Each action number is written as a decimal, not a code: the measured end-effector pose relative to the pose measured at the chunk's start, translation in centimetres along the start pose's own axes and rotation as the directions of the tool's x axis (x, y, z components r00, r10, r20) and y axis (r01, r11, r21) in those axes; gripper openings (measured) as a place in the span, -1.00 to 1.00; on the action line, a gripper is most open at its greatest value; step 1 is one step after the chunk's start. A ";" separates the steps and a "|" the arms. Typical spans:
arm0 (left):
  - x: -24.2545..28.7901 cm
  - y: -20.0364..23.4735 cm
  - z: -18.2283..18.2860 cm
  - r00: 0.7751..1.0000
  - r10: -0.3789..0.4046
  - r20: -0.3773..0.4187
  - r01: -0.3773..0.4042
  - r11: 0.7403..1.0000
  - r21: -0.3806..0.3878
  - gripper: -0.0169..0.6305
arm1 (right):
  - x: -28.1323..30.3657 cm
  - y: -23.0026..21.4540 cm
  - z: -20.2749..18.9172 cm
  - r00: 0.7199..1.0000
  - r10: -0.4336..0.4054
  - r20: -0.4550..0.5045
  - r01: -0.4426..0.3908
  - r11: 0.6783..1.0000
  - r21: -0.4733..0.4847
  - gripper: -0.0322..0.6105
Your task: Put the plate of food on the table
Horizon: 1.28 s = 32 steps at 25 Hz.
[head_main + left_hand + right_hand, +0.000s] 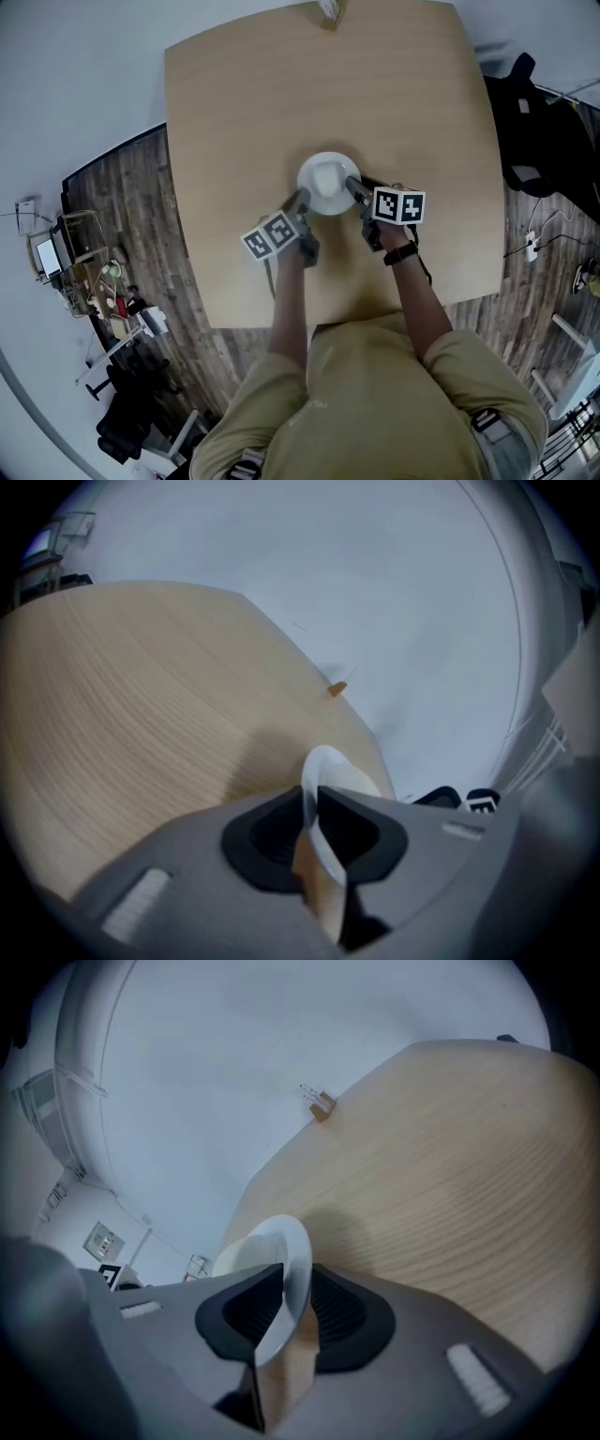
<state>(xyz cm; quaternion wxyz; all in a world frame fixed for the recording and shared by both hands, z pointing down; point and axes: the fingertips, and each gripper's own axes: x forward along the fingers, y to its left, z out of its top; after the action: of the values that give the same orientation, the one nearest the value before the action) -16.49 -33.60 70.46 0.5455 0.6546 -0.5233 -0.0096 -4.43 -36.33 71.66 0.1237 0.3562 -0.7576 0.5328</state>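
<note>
A white plate (328,183) rests on the light wooden table (234,112) near its middle; whatever is on it looks pale and I cannot make it out. My left gripper (302,204) is at the plate's near-left rim, and my right gripper (354,190) is at its right rim. In the left gripper view the plate (339,775) rim fills the narrow gap of the left gripper (309,808), with both pads against it. In the right gripper view the plate (272,1246) rim stands between the jaws of the right gripper (295,1302), with a slit of room beside it.
A small brown object (330,9) sits at the table's far edge, and shows again as the brown object (337,689) and the brown object (321,1105). A black bag (530,122) lies on the floor to the table's right. Shelves and clutter (84,272) stand at the left.
</note>
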 end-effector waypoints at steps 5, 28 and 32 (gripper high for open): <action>1.7 1.1 0.9 0.999 0.054 -0.002 -0.054 0.998 0.027 -0.80 | 1.8 -0.9 1.0 0.999 -0.031 -0.029 0.029 0.998 -0.051 -0.62; 3.1 3.2 0.3 0.984 0.170 -0.058 -0.162 0.979 0.125 -0.45 | 3.5 -1.4 0.4 0.993 -0.110 -0.039 0.107 0.991 -0.078 -0.48; 2.5 3.2 0.5 0.978 0.205 -0.043 -0.196 0.968 0.158 -0.09 | 2.6 -1.6 1.0 0.991 -0.134 0.006 0.134 0.985 -0.105 -0.38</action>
<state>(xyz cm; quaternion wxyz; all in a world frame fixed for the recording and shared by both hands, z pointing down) -17.86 -35.20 73.99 0.5072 0.6381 -0.5696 0.1052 -5.05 -38.54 73.90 0.1783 0.3991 -0.7588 0.4828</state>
